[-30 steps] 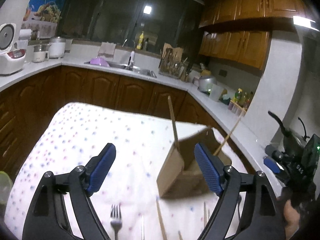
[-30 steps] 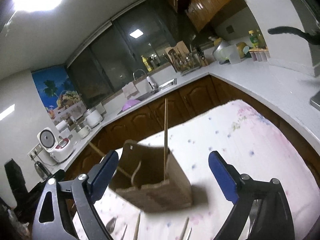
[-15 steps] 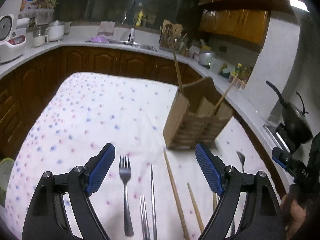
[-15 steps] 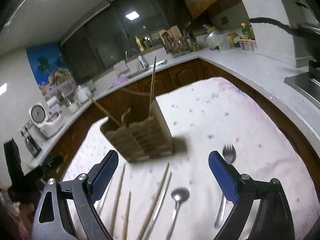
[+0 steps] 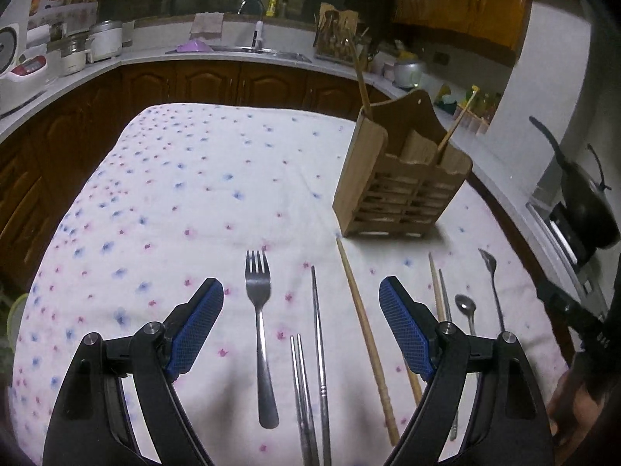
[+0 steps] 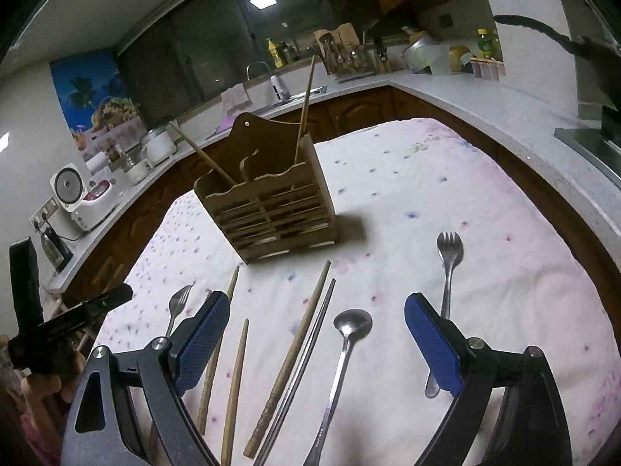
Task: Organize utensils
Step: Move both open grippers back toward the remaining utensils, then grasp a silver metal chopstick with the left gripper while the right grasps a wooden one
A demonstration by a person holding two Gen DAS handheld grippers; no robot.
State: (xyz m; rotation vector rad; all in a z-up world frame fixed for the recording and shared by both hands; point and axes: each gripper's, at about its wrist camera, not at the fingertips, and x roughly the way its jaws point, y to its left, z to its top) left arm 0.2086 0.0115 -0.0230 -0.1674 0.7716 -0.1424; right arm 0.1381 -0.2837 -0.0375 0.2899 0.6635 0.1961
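Blue-padded left hand-held gripper [image 5: 300, 320] gapes wide, apparently empty, above fork [image 5: 260, 322].

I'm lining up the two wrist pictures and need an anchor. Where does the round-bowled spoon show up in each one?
Left wrist view: the spoon lies at lower right, just right of the right blue pad, near the wooden chopsticks.
Right wrist view: the spoon lies at lower centre, between the two blue pads.
Shared landmark: the wooden utensil holder standing on the flowered cloth.

both claws [image 5: 300, 322] [image 6: 316, 336] have dipped from the holder [image 5: 403, 186] toward the utensils.
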